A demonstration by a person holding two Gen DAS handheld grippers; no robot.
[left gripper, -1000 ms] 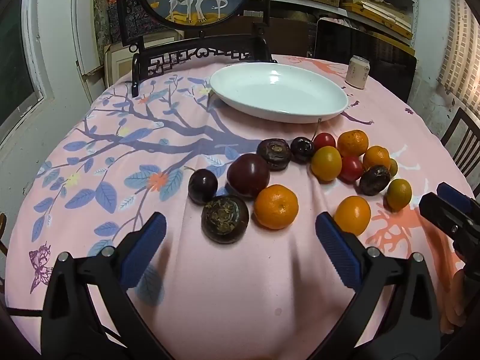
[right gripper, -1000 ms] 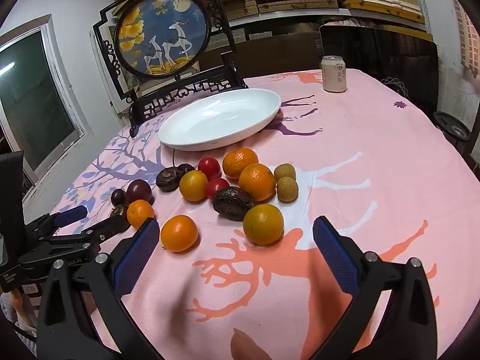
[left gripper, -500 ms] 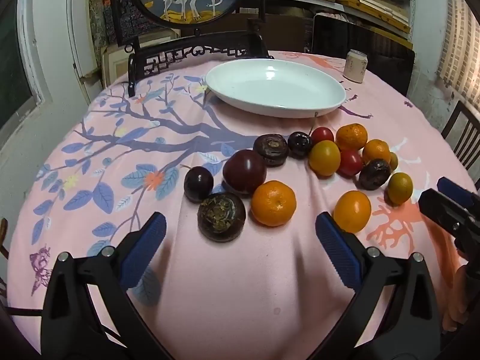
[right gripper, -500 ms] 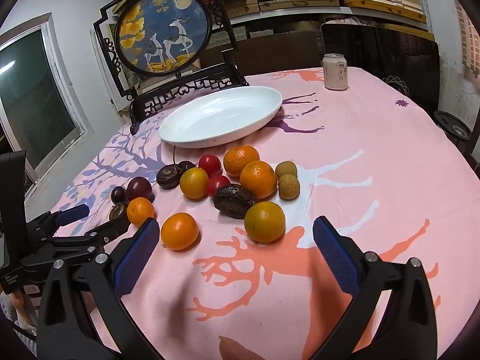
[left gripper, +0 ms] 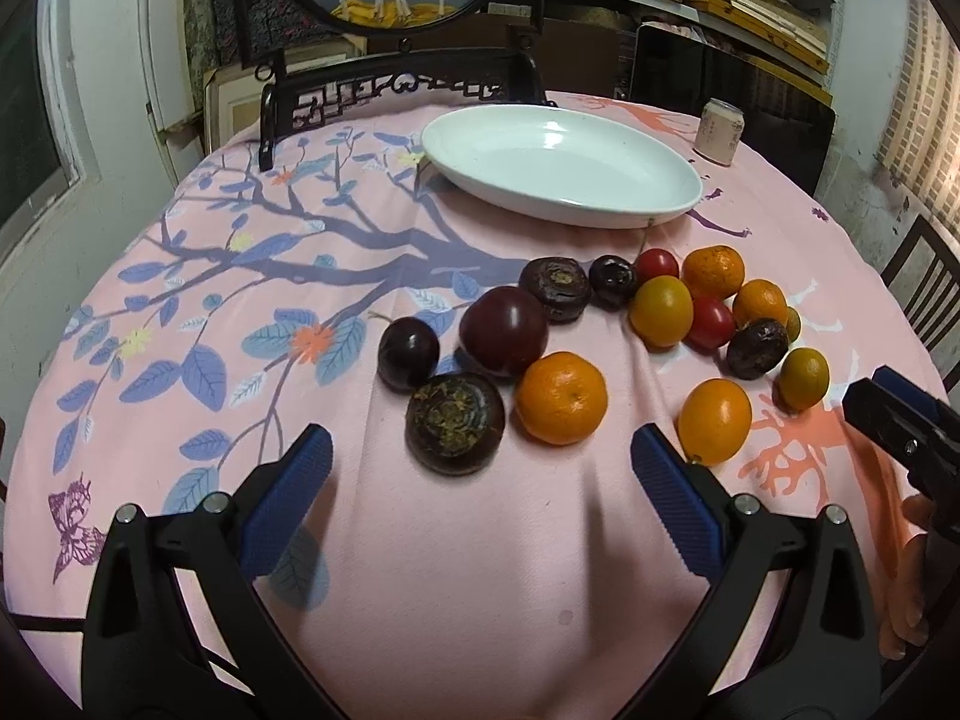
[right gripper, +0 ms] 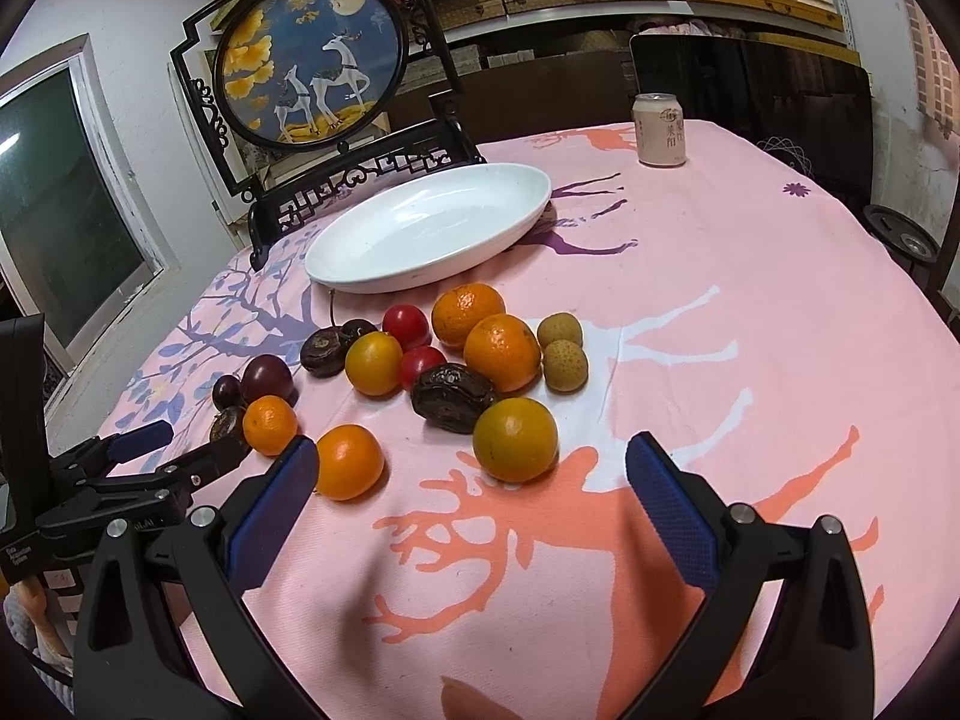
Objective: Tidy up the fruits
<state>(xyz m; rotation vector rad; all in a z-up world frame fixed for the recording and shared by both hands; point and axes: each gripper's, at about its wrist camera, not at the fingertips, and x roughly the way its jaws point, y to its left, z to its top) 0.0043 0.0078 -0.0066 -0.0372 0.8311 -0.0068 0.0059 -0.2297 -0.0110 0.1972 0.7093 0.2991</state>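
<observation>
Left hand-held gripper point(left gripper: 480, 480), wide open and empty, has edged closer to the fruits point(left gripper: 561, 397).

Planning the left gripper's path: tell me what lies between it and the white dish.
In the left wrist view, fruit: a dark round fruit, an orange and a plum before the white dish.

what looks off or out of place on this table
Nothing is spilled or broken. The fruits lie loose on the tablecloth while the white plate sits empty. One dark fruit looks wrinkled and shrivelled.

Both wrist views look low across the table, sharing the white plate point(left gripper: 564, 165) point(right gripper: 429, 228).
</observation>
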